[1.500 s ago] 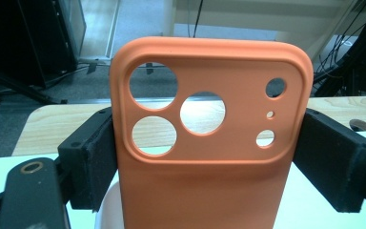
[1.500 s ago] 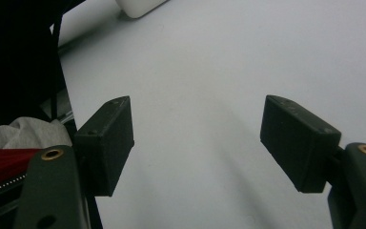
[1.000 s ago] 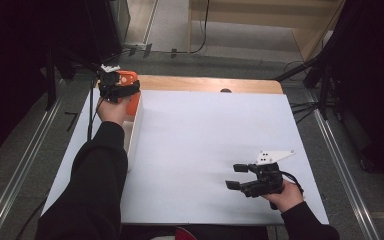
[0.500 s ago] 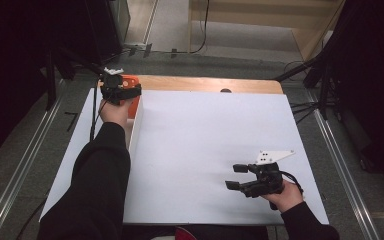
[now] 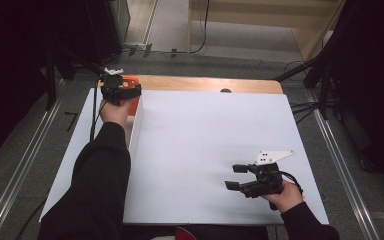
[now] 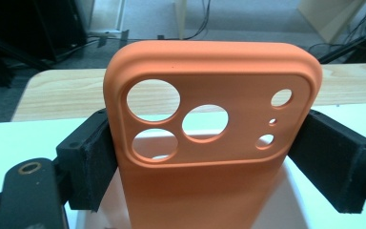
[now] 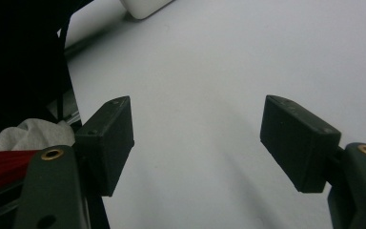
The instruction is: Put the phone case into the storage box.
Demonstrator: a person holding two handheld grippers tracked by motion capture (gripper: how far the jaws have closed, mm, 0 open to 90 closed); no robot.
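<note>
We see a grey floor (image 5: 180, 30) beyond the white-topped table (image 5: 215, 140), whose wooden far edge (image 5: 210, 84) shows; pale wooden furniture (image 5: 260, 20) stands behind, dark stands (image 5: 325, 75) flanking.

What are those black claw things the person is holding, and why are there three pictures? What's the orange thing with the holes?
A person holds a hand tool in each hand; each tool has two black fingers that pinch things. One picture comes from a camera above the white table. The other two come from small cameras riding on each tool, looking along its fingers. The left gripper is squeezing an orange phone case by its sides; the holes are for a phone's camera lenses. From above, it is held at the table's far left corner, over a white box. The right gripper rests open over the bare table, holding nothing.
</note>
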